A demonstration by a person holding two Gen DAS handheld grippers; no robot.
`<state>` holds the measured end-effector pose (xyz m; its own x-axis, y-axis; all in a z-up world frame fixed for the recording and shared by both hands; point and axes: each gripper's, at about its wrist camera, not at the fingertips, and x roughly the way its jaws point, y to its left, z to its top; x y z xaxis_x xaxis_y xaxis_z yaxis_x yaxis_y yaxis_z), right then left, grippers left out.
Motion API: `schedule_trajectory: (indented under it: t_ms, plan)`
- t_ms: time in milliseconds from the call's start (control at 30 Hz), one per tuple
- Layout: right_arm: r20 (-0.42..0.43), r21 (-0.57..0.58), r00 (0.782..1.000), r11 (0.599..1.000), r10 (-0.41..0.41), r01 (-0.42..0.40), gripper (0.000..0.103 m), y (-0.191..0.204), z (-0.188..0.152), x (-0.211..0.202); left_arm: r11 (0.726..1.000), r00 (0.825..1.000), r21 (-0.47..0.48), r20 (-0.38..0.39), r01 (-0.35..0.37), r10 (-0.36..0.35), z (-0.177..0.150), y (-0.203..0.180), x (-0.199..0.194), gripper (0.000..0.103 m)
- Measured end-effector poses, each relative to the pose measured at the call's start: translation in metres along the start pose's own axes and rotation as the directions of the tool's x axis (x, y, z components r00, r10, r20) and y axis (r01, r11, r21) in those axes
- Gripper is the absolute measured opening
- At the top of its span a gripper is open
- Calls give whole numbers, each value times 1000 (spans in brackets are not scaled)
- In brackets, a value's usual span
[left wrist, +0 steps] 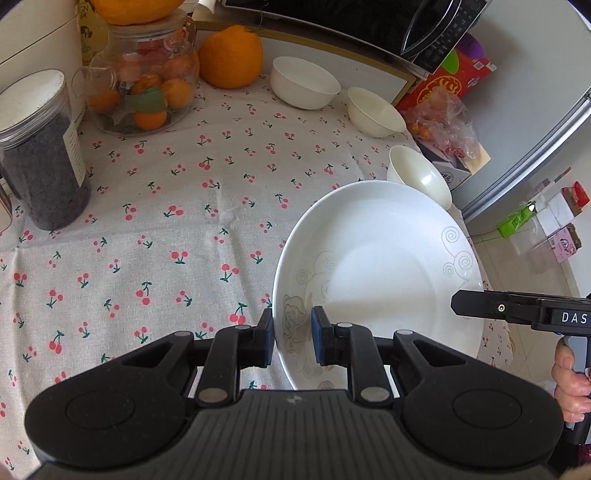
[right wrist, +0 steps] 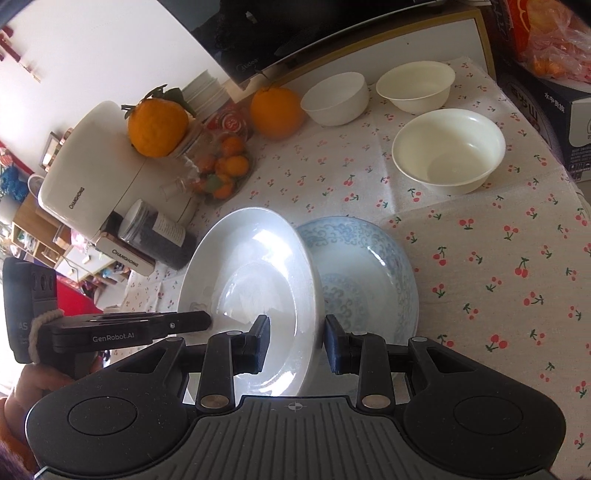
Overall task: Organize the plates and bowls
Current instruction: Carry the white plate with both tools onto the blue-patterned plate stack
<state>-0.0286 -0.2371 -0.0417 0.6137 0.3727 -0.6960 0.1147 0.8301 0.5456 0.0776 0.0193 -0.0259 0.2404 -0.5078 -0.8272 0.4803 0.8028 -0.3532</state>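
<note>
White plate: raised over the desk, rim pinched on opposite sides by left gripper and right gripper jaws. Blue-patterned plate: just beyond right jaws. Three bowls: well beyond.

Cloth: a cherry-print tablecloth covered the table | Fruit: a large orange sat by a glass jar of small oranges, another orange on the jar's lid | Left: a clear canister of dark grains beside a cream appliance | Back: a black appliance
</note>
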Motion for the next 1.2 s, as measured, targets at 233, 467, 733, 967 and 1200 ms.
schedule_trajectory:
  t_ms: [233, 467, 733, 967, 1200]
  plan:
    - [10, 28, 1000, 999, -28, 27, 31, -15, 4, -5, 1000, 1000, 24, -13, 0, 1, 5, -14, 10, 18]
    - [3, 56, 999, 997, -51, 50, 31, -27, 7, -5, 999, 1000, 47, -21, -13, 14, 8, -25, 18, 18]
    - [8, 85, 997, 994, -71, 70, 31, -36, 12, -5, 997, 999, 68, -19, -24, 25, 10, -36, 23, 18]
    - [1, 101, 995, 990, -96, 95, 31, -44, 14, -1, 995, 999, 97, -24, -38, 41, 10, -45, 28, 18]
    - [-1, 108, 993, 988, -115, 114, 31, -49, 14, -1, 993, 998, 107, -35, -40, 44, 11, -49, 34, 18]
